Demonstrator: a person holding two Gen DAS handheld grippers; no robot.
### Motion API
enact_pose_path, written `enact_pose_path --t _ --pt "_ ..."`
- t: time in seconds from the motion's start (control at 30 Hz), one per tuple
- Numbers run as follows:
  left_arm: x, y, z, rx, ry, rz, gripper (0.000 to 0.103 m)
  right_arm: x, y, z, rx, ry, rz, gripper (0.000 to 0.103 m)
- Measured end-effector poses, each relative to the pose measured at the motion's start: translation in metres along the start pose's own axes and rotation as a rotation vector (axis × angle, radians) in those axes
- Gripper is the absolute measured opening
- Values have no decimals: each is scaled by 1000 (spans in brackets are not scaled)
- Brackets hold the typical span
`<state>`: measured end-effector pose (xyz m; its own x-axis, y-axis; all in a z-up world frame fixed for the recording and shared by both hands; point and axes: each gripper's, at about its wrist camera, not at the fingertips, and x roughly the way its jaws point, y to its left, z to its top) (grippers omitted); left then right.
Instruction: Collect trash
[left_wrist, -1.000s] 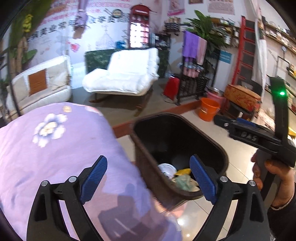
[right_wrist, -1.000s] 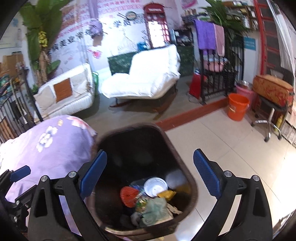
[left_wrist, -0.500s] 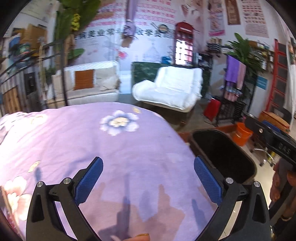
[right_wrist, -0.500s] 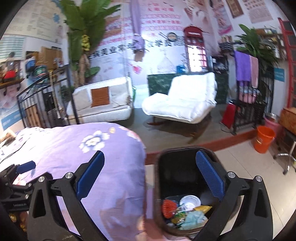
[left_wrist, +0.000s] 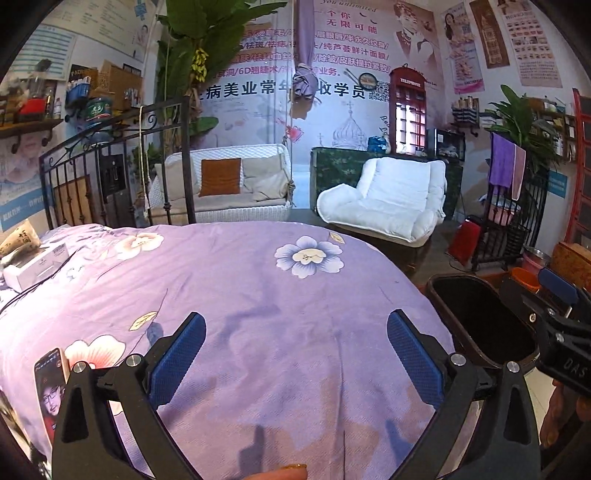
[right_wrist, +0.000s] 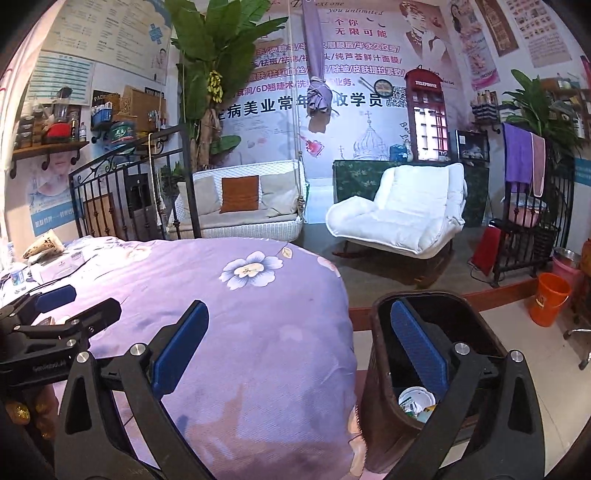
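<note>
Both my grippers stand wide apart and hold nothing. My left gripper (left_wrist: 295, 350) hangs over the purple flowered bedspread (left_wrist: 258, 295), with a phone (left_wrist: 50, 387) lying on it just to its left. My right gripper (right_wrist: 299, 343) straddles the bed's edge; the brown trash bin (right_wrist: 380, 369) stands on the floor under its right finger, with trash (right_wrist: 415, 402) at the bottom.

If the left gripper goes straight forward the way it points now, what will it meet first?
Most likely the purple bedspread. The left gripper is open and empty, aimed slightly downward over the bed, with only cloth between its fingers; depth is hard to judge.
</note>
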<state>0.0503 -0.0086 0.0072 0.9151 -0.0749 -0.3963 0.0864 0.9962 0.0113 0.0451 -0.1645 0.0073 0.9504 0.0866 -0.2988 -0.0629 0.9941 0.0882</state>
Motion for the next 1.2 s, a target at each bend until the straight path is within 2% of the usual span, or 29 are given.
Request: enact_pose_path --t 0.23,1.2 --pt "-9 12 -6 -25 -14 -3 98 -2 9 -3 -4 11 17 98" --pt "-10 13 -6 -21 -14 9 98 7 5 -4 13 27 20 98"
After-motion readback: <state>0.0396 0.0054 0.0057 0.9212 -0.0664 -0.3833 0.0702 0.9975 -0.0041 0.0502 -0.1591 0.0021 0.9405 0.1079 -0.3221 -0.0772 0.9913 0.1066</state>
